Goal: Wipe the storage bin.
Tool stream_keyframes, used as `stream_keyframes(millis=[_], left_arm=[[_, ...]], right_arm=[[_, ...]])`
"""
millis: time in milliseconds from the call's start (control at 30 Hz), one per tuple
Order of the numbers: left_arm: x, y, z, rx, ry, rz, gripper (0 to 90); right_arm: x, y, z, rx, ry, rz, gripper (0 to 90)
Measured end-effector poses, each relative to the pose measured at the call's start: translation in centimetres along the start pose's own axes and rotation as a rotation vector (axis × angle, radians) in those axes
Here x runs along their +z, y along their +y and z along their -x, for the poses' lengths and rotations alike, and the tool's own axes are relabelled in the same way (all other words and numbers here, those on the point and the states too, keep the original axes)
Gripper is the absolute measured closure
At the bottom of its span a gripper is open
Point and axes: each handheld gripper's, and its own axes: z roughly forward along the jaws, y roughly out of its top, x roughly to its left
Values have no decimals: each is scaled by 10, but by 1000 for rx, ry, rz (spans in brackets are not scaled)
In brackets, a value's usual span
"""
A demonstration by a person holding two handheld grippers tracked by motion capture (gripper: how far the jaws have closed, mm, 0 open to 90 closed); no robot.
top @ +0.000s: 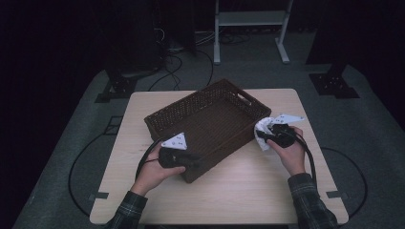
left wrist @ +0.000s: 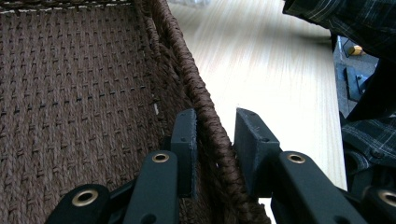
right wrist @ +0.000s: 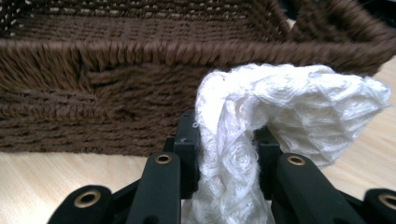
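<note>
While both hands work at the wooden table [top: 248,191], the left gripper [left wrist: 215,140] sits at the near corner of the brown woven basket [top: 210,119], its jaws straddling the braided rim: one jaw is inside the basket against the wall, the other outside over the tabletop. In the left gripper view the inner jaw touches the weave, while a thin gap seems to remain between the rim and the outer jaw, so the jaws are drawn close around the rim, though how firmly they pinch it cannot be told for sure. In the high view this gripper [top: 179,157] lies low at the basket's front left corner with a grey three-cornered plate on top. The right gripper [right wrist: 227,144] is clenched on a white cloth [right wrist: 280,107]; the fabric is bunched between the two jaws and bulges up and over to one side, with a fold draped past the outer jaw. That cloth [top: 261,133] is held just outside the basket's right-hand end, close to its wall and above the table, not inside the basket. Behind the cloth in the right gripper view, the basket's outer wall and rim run across the frame. The person's sleeves [top: 310,205] are plaid.
</note>
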Motion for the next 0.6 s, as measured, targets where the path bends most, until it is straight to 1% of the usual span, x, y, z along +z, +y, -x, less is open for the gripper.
stream_keyframes(millis=[167,400,600], left_arm=[[0,0,0,1,0,-1,692],[0,0,0,0,-1,-2,692],[0,0,0,2,-1,-2,692]], right_arm=[[10,-6,-3,-3,7,-38,700],[21,-13,-3,-3,17,-77,699],[31,-22,-5,-10,19,-127,699]])
